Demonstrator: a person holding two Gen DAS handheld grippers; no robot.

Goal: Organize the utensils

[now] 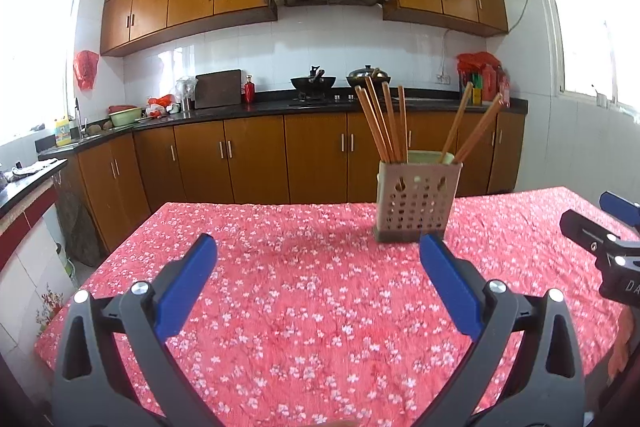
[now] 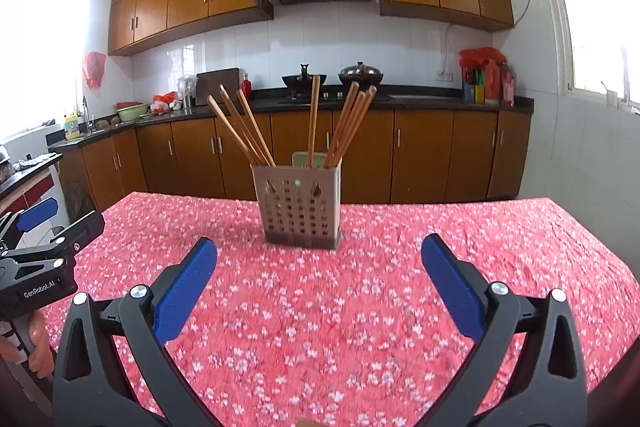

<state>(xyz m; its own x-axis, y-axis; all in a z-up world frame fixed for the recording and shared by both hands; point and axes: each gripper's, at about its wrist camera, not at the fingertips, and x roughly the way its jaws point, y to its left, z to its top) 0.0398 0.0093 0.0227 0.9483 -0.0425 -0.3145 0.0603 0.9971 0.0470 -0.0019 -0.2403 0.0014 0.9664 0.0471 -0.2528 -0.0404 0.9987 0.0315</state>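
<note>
Both my tongs hang over the near part of the floral tablecloth (image 2: 320, 327), left gripper (image 1: 318, 247) and right gripper (image 2: 319, 247) spread wide, nothing between them. The perforated chopstick holder (image 2: 301, 205) stands toward the far edge, chopsticks (image 2: 340, 125) splayed upright inside. Best approach, I judge: come in high, close on a single stick near its top.

Your left wrist camera looks level across the surface (image 1: 304, 307), holder (image 1: 416, 199) at one o'clock; your right wrist camera faces it at twelve, near; both share the kitchen wall.
</note>
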